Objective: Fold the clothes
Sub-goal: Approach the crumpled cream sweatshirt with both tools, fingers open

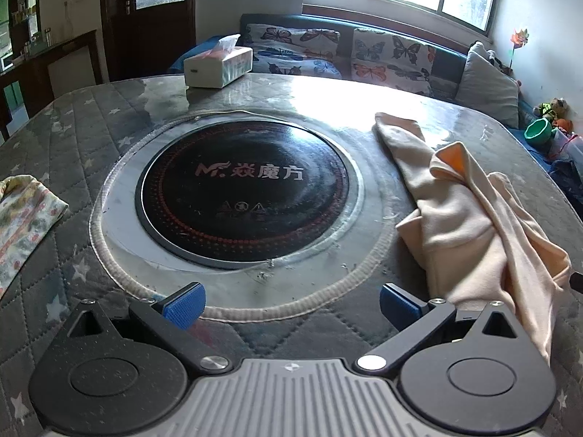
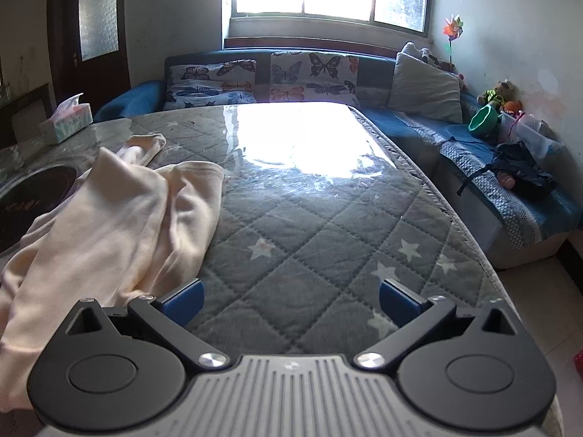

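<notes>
A crumpled peach garment (image 1: 470,218) lies on the quilted grey table cover (image 1: 54,138), to the right of the round black cooktop (image 1: 242,191). My left gripper (image 1: 291,304) is open and empty, low over the table's near edge, with the garment just past its right finger. In the right wrist view the same garment (image 2: 109,218) lies to the left of my right gripper (image 2: 291,300), which is open and empty above the star-patterned cover (image 2: 328,236). Its left finger sits at the garment's near edge.
A floral patterned cloth (image 1: 25,218) lies at the table's left edge. A tissue box (image 1: 218,63) stands at the far side. A blue sofa with butterfly cushions (image 2: 313,76) runs behind and to the right of the table, with toys and a green bowl (image 2: 482,118).
</notes>
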Action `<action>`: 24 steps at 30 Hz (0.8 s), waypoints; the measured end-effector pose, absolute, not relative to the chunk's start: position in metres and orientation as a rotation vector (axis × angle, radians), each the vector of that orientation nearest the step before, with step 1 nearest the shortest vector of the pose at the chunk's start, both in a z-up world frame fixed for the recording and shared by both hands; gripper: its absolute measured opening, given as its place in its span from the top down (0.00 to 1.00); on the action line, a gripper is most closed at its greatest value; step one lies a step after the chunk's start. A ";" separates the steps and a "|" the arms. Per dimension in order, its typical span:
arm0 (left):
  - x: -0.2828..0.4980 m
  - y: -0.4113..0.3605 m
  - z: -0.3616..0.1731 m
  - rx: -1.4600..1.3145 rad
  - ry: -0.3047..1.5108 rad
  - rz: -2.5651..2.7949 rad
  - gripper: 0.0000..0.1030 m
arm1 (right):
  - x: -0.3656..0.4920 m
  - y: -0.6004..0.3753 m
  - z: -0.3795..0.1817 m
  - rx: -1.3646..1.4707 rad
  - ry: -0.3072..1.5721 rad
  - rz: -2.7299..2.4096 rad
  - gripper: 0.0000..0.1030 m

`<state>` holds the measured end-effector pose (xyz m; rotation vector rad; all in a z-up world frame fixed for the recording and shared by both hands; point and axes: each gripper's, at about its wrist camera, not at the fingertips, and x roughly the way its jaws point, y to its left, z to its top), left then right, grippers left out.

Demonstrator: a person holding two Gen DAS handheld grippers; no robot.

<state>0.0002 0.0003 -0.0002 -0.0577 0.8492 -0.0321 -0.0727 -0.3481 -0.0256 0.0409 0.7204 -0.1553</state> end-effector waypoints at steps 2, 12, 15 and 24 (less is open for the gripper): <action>0.002 0.002 -0.001 -0.074 0.856 -0.037 0.00 | -0.072 -0.350 -0.026 0.070 0.725 -0.163 0.00; -0.015 -0.016 -0.003 -0.101 0.887 -0.083 0.00 | -0.106 -0.316 -0.017 0.121 0.746 -0.168 0.00; -0.020 -0.020 -0.002 -0.088 0.888 -0.094 0.00 | -0.108 -0.308 -0.017 0.103 0.752 -0.152 0.00; -0.031 -0.025 0.000 -0.088 0.895 -0.116 0.00 | -0.117 -0.292 -0.012 0.091 0.750 -0.113 0.00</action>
